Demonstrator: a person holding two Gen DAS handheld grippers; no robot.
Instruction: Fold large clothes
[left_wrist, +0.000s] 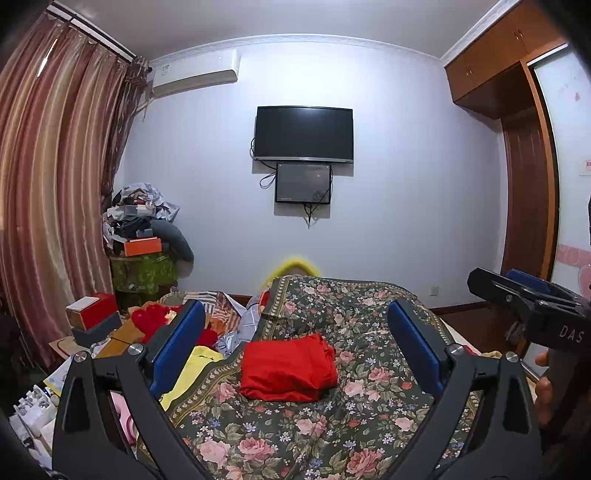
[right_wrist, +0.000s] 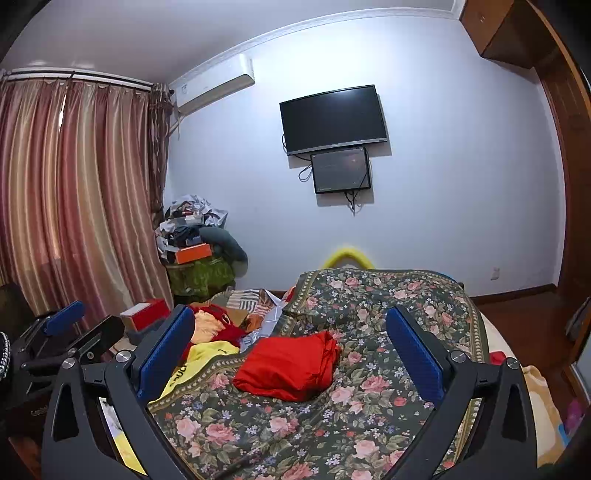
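A red garment (left_wrist: 290, 367) lies folded into a compact rectangle on the floral bedspread (left_wrist: 332, 424); it also shows in the right wrist view (right_wrist: 290, 365). My left gripper (left_wrist: 295, 332) is open and empty, held above the bed short of the garment. My right gripper (right_wrist: 291, 336) is open and empty too, likewise above the bed and short of it. The right gripper also shows at the right edge of the left wrist view (left_wrist: 517, 288), and the left gripper at the left edge of the right wrist view (right_wrist: 66, 321).
Loose clothes, red (left_wrist: 151, 319) and yellow (left_wrist: 192, 369), lie piled left of the bedspread. Boxes (left_wrist: 92, 314) and a tall clutter stack (left_wrist: 144, 236) stand by the curtain (left_wrist: 48, 184). A TV (left_wrist: 303, 133) hangs on the far wall; a wardrobe (left_wrist: 528, 147) stands at right.
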